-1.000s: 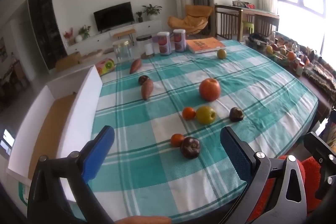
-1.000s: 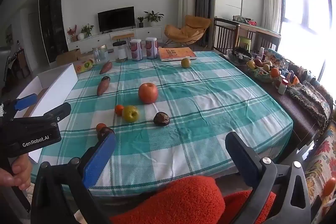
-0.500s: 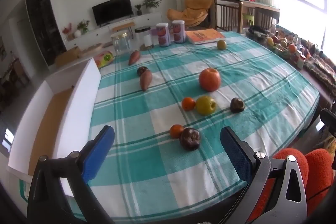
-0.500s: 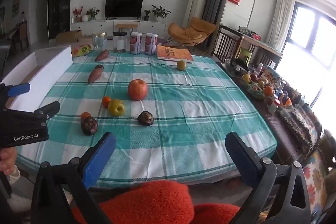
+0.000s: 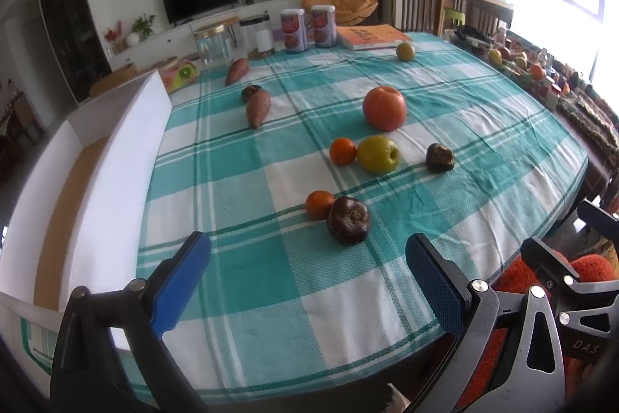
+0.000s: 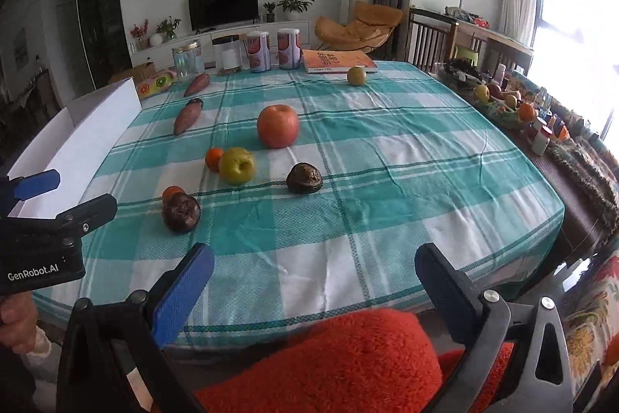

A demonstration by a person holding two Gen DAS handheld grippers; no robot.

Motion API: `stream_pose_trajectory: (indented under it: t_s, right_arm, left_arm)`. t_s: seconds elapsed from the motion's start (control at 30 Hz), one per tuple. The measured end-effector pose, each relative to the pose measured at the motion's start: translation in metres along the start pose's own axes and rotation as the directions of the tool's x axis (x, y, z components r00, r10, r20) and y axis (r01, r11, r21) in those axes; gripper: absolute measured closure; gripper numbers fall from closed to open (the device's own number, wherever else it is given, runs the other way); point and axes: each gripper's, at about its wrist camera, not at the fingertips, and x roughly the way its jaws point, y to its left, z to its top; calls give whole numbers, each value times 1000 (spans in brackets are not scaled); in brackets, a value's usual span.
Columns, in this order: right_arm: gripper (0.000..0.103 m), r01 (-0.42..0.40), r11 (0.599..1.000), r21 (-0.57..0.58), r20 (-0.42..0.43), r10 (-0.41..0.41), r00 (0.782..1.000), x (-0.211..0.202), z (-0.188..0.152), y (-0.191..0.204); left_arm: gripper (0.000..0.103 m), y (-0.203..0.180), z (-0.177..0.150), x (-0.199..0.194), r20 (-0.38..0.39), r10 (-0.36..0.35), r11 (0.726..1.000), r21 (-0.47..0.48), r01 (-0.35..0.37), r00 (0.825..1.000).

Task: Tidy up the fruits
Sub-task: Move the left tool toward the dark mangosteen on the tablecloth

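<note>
Fruits lie scattered on a teal checked tablecloth (image 5: 271, 269). Nearest my open left gripper (image 5: 307, 264) is a dark purple fruit (image 5: 347, 225) touching a small orange (image 5: 319, 204). Farther back sit a yellow-green apple (image 5: 378, 155), another small orange (image 5: 342, 151), a dark wrinkled fruit (image 5: 439, 157) and a big red apple (image 5: 384, 108). Two sweet potatoes (image 5: 258, 108) (image 5: 236, 71) lie at the back left, and a green fruit (image 5: 405, 51) by the book. My right gripper (image 6: 313, 275) hangs open over the table's near edge, empty; the left gripper (image 6: 42, 204) shows in its view.
A white open box (image 5: 112, 157) stands along the table's left side. Jars, two cans (image 5: 294, 30) and an orange book (image 5: 371, 36) line the far edge. A side shelf with more fruit and bottles (image 6: 514, 111) runs on the right. A red fuzzy cushion (image 6: 340, 362) lies below the near edge.
Both grippers have moved closer to the table and tilted downward, so the fruits appear larger and nearer. Neither gripper has closed or picked up anything.
</note>
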Motion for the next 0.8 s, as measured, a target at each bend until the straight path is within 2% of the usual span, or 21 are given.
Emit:
stream_pose_trajectory:
  t_s: [0.17,0.37,0.63,0.8]
  right_arm:
    - [0,4,999,45,80,-7,997,1,-19,5]
    - [0,9,999,35,116,-13,993,1,-21,11]
    - [0,15,999,42,110,-20,994,4,-25,6]
    - [0,23,999,30,99,-26,995,7,-26,9]
  left_arm:
    - [2,4,-20,19,-52,1,998,-62,-5,999]
    - [2,-1,-28,38,-31,15,999,-41,-17,999]
    - [2,11,-44,80,-123,24,998,-62,-32,992]
    - [1,17,-55,89,-162,-9,996,-88,-5,987]
